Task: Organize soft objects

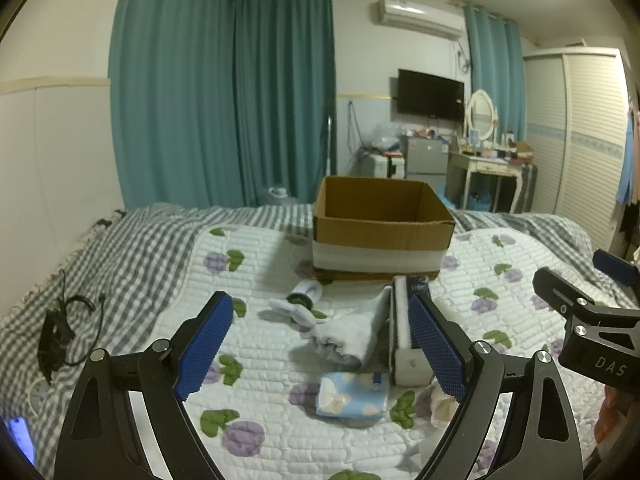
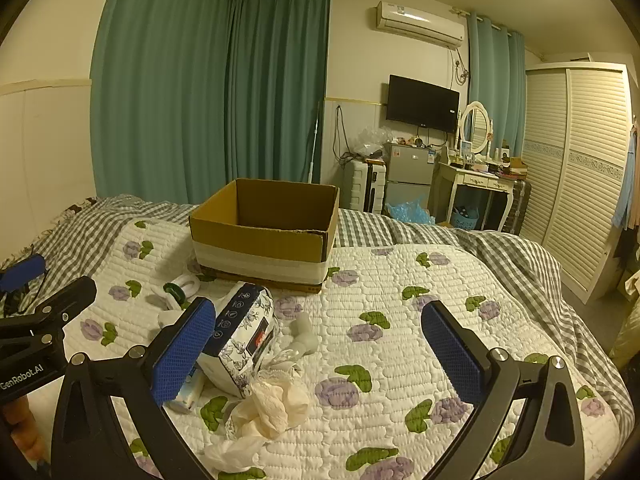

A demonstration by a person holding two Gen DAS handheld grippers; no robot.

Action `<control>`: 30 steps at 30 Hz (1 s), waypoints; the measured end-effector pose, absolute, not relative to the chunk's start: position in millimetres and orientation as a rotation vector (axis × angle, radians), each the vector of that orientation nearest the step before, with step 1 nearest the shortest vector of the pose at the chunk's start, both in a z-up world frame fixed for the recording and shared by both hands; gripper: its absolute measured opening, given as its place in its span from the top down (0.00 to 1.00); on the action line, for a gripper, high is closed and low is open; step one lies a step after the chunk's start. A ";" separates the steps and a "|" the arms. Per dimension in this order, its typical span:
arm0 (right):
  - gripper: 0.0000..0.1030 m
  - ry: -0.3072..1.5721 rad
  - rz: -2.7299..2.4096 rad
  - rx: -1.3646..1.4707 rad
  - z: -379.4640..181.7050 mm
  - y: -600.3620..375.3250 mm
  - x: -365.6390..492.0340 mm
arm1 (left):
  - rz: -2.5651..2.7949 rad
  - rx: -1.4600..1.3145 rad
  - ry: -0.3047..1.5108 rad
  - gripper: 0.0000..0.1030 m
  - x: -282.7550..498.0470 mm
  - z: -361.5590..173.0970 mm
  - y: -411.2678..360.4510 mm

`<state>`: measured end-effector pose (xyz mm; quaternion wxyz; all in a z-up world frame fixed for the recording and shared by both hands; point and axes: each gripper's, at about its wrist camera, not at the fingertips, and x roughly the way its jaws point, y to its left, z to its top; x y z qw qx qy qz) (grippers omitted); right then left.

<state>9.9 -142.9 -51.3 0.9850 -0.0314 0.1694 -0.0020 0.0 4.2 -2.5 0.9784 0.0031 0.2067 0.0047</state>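
Note:
An open cardboard box (image 1: 380, 232) stands on the flowered quilt; it also shows in the right wrist view (image 2: 264, 240). In front of it lie a rolled white and green sock (image 1: 304, 300), a white folded cloth (image 1: 352, 336), a tissue pack (image 1: 404, 344) with a floral wrap (image 2: 244, 344), a small blue patterned pack (image 1: 352, 394) and a crumpled cream cloth (image 2: 272, 404). My left gripper (image 1: 320, 354) is open above the white cloth. My right gripper (image 2: 320, 356) is open over the quilt, right of the tissue pack.
A black cable and charger (image 1: 60, 332) lie on the grey checked sheet at the left. A phone (image 1: 18, 436) lies at the lower left edge. Curtains, a fridge, a dressing table (image 2: 476, 184) and a wardrobe (image 2: 576, 168) stand beyond the bed.

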 end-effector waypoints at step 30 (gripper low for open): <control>0.00 0.356 -0.007 -0.066 -59.1 -142.9 12.0 | 0.015 0.006 0.423 0.12 -1.6 -8.4 7.5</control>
